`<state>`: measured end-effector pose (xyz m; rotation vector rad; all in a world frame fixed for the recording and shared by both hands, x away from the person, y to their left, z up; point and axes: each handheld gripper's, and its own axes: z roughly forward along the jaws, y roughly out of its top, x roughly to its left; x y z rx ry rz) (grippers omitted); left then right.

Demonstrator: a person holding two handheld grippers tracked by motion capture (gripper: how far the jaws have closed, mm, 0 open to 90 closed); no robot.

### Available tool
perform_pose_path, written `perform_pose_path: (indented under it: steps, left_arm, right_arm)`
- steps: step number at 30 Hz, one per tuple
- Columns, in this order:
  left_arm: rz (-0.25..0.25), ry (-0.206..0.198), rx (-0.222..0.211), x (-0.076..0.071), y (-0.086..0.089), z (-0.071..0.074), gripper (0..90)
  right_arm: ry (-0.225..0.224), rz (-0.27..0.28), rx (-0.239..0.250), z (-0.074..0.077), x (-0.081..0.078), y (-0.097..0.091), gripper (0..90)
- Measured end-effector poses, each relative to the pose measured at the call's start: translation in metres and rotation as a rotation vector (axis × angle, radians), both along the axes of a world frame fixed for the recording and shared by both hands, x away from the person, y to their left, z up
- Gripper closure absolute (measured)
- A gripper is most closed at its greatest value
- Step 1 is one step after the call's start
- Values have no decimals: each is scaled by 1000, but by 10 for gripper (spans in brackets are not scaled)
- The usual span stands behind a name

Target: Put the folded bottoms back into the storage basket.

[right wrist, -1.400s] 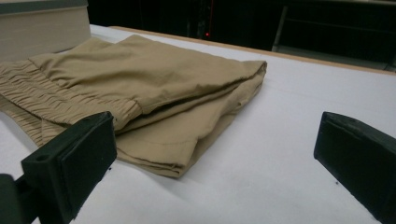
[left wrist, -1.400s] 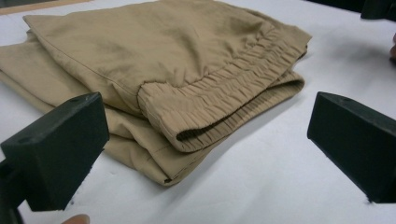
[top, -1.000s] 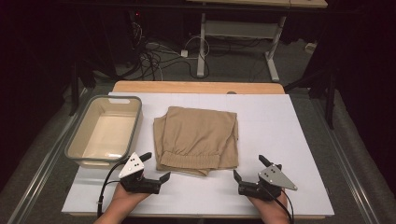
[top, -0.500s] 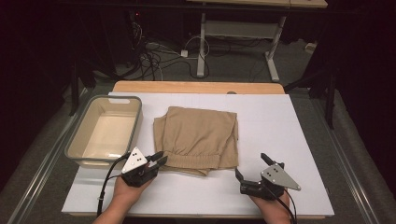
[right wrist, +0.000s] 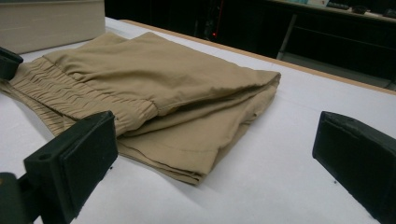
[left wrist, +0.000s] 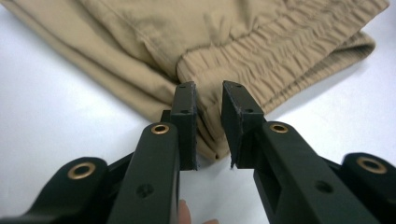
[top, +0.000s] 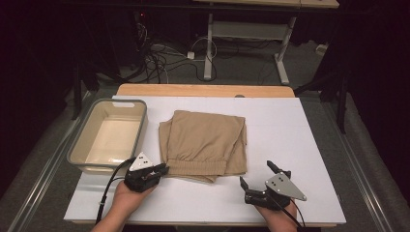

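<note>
left gripper (top: 162,169) jaws narrowly parted around shorts (top: 205,143) waistband corner | right gripper (top: 255,175) spread wide, off the shorts | bin (top: 84,159) left

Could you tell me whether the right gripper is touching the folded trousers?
Apart. In the high view, bare white table separates the right gripper from the trousers; the right gripper view shows its open jaws short of the cloth.

In the left gripper view the shorts (left wrist: 261,42) run off the top and left edges, and the fingers (left wrist: 186,122) cover the corner of the waistband between them. In the right gripper view the bin (right wrist: 51,21) is cut by the top and left edges. The person's forearms leave the high view's bottom edge.
</note>
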<state>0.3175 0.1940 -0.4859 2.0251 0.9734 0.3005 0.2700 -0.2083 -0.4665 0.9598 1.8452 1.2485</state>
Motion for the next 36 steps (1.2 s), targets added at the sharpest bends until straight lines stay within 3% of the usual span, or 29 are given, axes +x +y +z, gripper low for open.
perform_pose_path:
  steps: [2,5,7,8,10,12,14,16,17,21,26,27,30,32,34,35,36]
  left_arm:
    - [2,3,0,0,0,0,729]
    - [84,52,8,5,1,-1,489]
    - [92,75,9,7,1,-2,394]
    - [89,107,18,10,0,-3,375]
    - [91,120,9,11,1,-3,374]
    - [101,118,18,10,-1,-3,391]
    - [81,119,11,10,-2,-3,493]
    - [66,124,6,10,-3,-3,522]
    - [51,129,-1,10,-2,-3,620]
    - [14,141,-21,11,-1,-4,692]
    - [-2,151,-45,12,1,-5,760]
    - [-4,149,-46,12,1,-5,760]
    - [-9,142,-43,11,2,-4,777]
    - [-8,135,-45,10,2,-4,781]
    - [-12,135,-46,10,2,-4,782]
    - [-14,136,-50,10,3,-4,783]
    - [-17,136,-50,10,3,-4,783]
  right_arm:
    - [0,-1,3,0,-1,-1,12]
    - [0,-21,6,2,-3,-6,12]
    - [-5,-26,7,2,-4,-7,12]
    - [-3,-23,9,2,-4,-7,12]
    - [0,-23,7,1,-4,-7,12]
    - [2,-20,-1,0,-2,-6,12]
    - [3,-15,-1,0,-1,-5,12]
    - [0,-13,-4,0,-1,-4,12]
    - [3,-13,-5,1,0,-3,12]
    - [34,-12,-7,1,3,-2,24]
    - [139,4,19,-1,16,-1,80]
    - [139,4,19,-1,16,-1,116]
    - [225,1,17,-3,32,4,227]
    - [263,-8,1,-4,42,9,371]
    - [281,-14,-8,-5,46,11,411]
    - [344,-35,-23,-6,60,15,439]
    - [363,-40,-22,-7,64,16,444]
